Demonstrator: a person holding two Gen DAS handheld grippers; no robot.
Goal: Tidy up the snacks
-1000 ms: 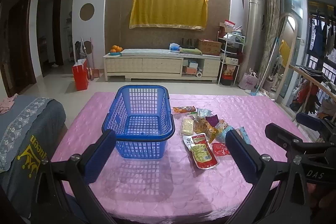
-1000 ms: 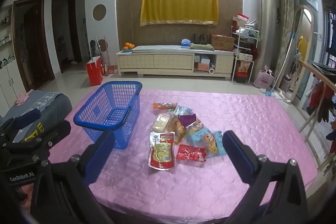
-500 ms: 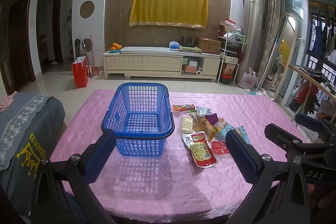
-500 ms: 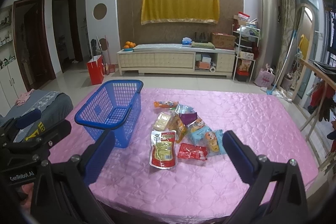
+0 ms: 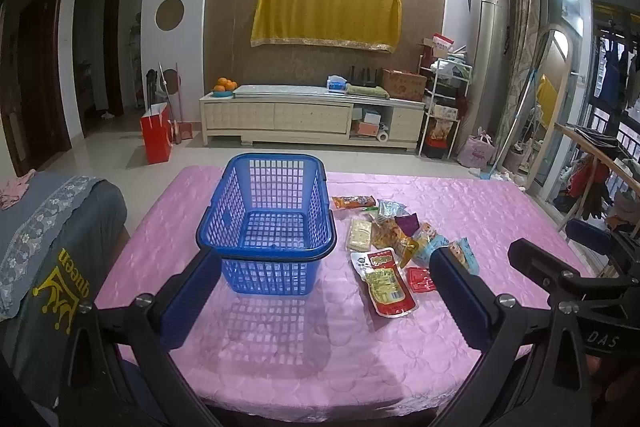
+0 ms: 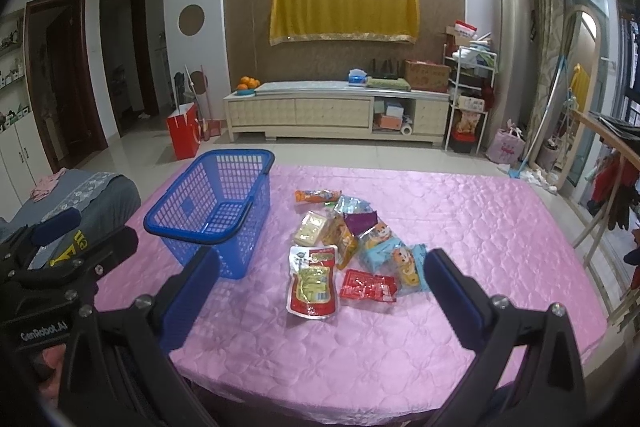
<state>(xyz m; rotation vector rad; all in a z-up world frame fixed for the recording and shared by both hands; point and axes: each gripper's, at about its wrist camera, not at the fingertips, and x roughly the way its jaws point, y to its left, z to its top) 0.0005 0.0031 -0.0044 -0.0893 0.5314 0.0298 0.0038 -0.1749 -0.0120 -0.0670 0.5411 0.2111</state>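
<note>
My left fingers (image 5: 326, 301) and my right fingers (image 6: 320, 301) are both spread wide with nothing between them, hovering over the near edge of the desk (image 6: 480, 227). Beyond them the blue basket (image 5: 266, 223) stands upright toward the desk's left side, and as far as I can see it is empty. All the snack packets (image 6: 348, 247) lie in a loose heap just right of it, the big red-and-yellow pouch (image 6: 314, 281) nearest me. I judge the sorting not begun: every packet is left to move.
</note>
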